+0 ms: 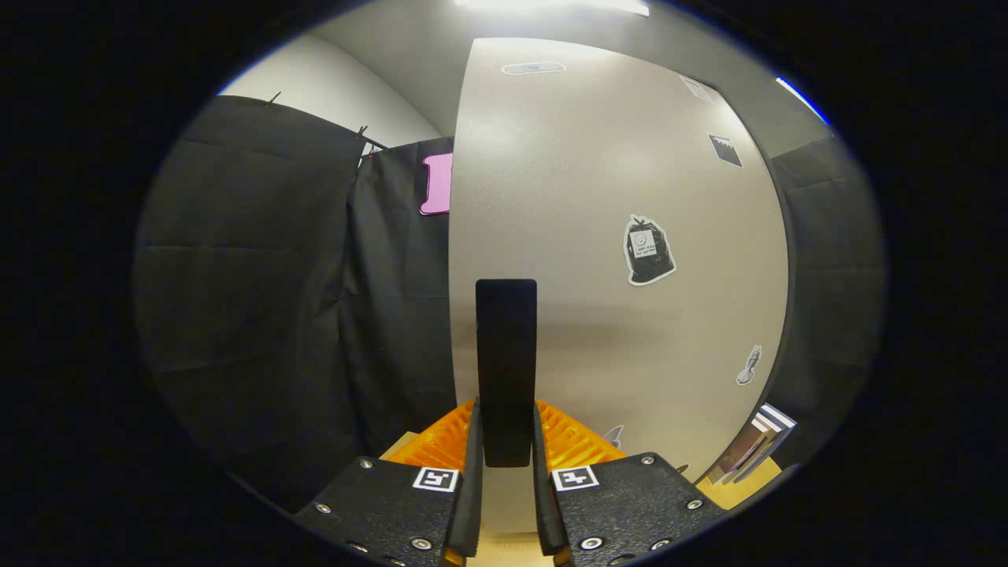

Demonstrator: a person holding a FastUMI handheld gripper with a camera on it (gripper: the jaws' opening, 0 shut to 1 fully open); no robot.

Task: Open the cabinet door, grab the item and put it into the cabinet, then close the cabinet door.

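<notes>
The cabinet door (630, 181) is a large pale grey panel with a few stickers on it, close in front of me. Its black upright handle (505, 346) stands near the door's left edge. My gripper (506, 445) is shut on the lower part of that handle, one finger pressing on each side. The handle's top rises above the fingertips (476, 441). Left of the door's edge hangs the booth's black cloth; what lies behind the door is hidden.
A small stack of books or boxes (757, 447) rests on a light wooden surface (744, 482) at the door's lower right. Black cloth walls (260, 299) close in the left and the far right.
</notes>
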